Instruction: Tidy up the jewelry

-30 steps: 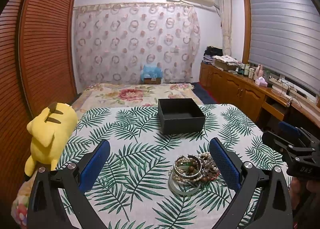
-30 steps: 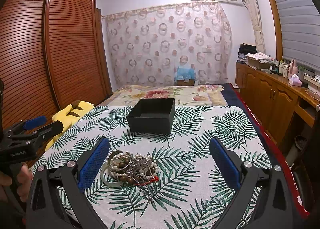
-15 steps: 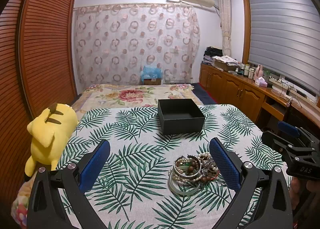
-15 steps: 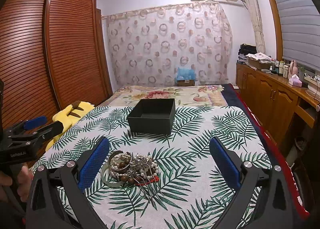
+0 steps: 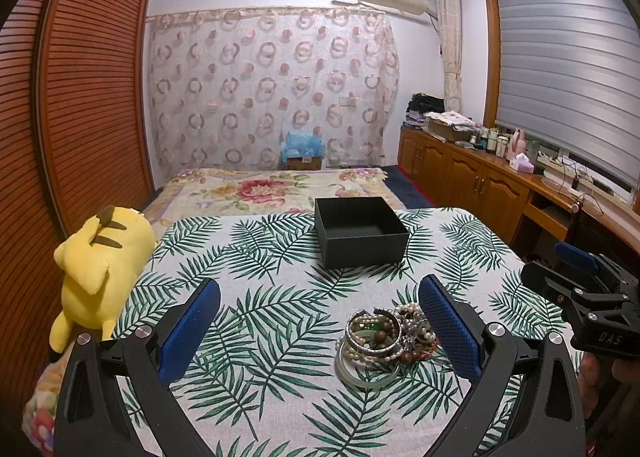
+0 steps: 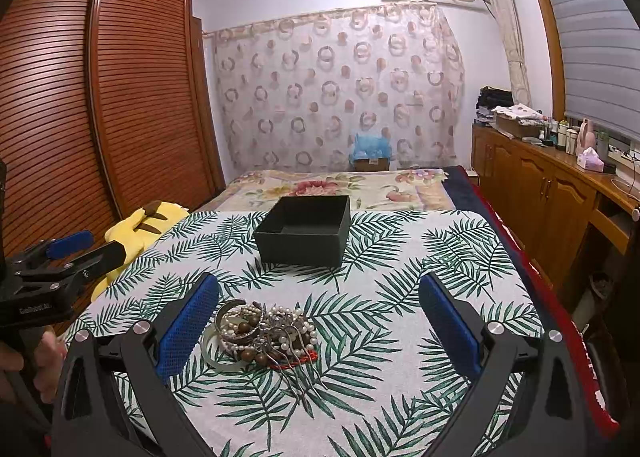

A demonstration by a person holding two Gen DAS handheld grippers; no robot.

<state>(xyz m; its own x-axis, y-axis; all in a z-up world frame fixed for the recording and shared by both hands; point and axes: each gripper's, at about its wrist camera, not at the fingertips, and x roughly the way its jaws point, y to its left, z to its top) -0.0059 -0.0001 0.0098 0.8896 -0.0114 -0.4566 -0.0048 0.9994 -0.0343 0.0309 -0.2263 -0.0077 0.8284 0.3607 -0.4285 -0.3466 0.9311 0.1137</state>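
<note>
Left wrist view: at the bottom of the frame, the left gripper (image 5: 319, 321) has its two blue-padded fingers (image 5: 191, 327) spread wide apart, holding nothing. Between them, nearer the lower-right finger, a tangled pile of jewelry (image 5: 384, 337) lies on the palm-leaf tablecloth (image 5: 256, 257): pearl strands, wooden beads, metal bangles and a pale green bangle. At the right edge, the right gripper (image 5: 576, 257) shows from the side. Past the pile, at centre frame, an open black box (image 5: 360, 233) sits on the cloth, well apart from the jewelry. A yellow Pikachu plush (image 5: 100, 265) lies at the left edge.

Right wrist view: the right gripper (image 6: 319, 321) likewise stands wide open and empty at the bottom. The jewelry pile (image 6: 264, 333) lies just beside its lower-left finger. The black box (image 6: 306, 231) sits beyond, at centre. Farther back is a floral bedspread (image 6: 340, 185), then a circle-patterned curtain (image 6: 340, 89).
</note>
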